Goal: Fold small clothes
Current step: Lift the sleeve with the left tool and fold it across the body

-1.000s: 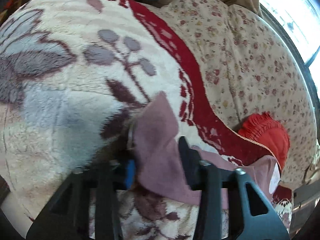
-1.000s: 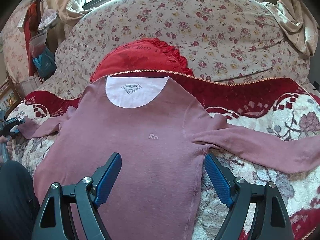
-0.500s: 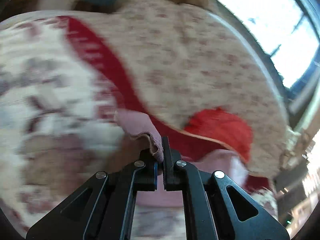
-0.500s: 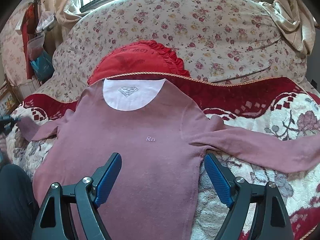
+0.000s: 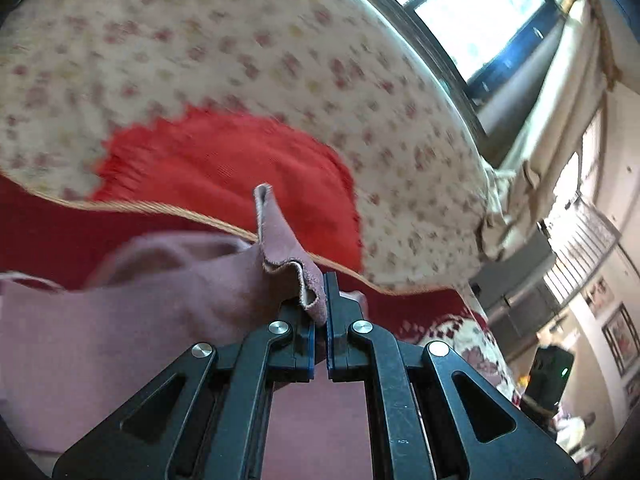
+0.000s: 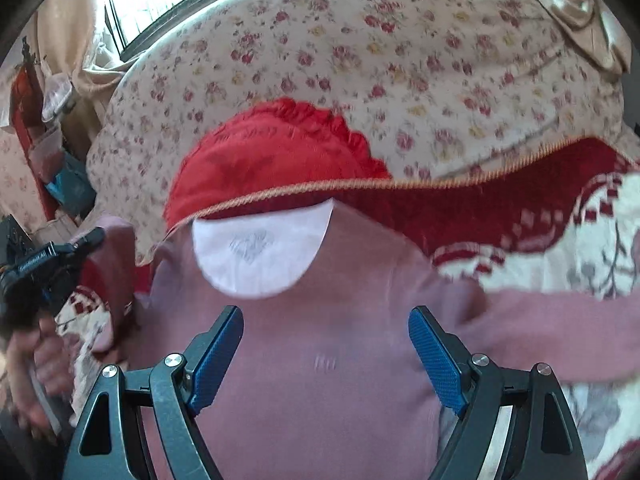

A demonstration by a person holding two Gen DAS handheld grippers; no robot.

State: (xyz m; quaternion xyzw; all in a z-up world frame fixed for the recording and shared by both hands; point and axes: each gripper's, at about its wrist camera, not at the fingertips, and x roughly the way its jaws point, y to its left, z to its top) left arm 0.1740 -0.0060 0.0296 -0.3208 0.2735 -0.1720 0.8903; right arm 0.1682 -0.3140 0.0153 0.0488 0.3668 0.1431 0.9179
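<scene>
Floral sofa back (image 6: 400, 60) beneath bright window (image 5: 480, 16)

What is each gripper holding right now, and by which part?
Left gripper pinches the pink shirt by its sleeve cuff; right gripper is open, holding nothing.

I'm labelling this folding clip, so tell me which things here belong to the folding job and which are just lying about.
Part of the job:
- mauve long-sleeved knit top
- its sleeve cuff, clamped in the left gripper
- right gripper, open above the top's chest

Just lying about:
- red ruffled cushion
- cream floral sofa back
- red-and-cream plush blanket
- window
</scene>
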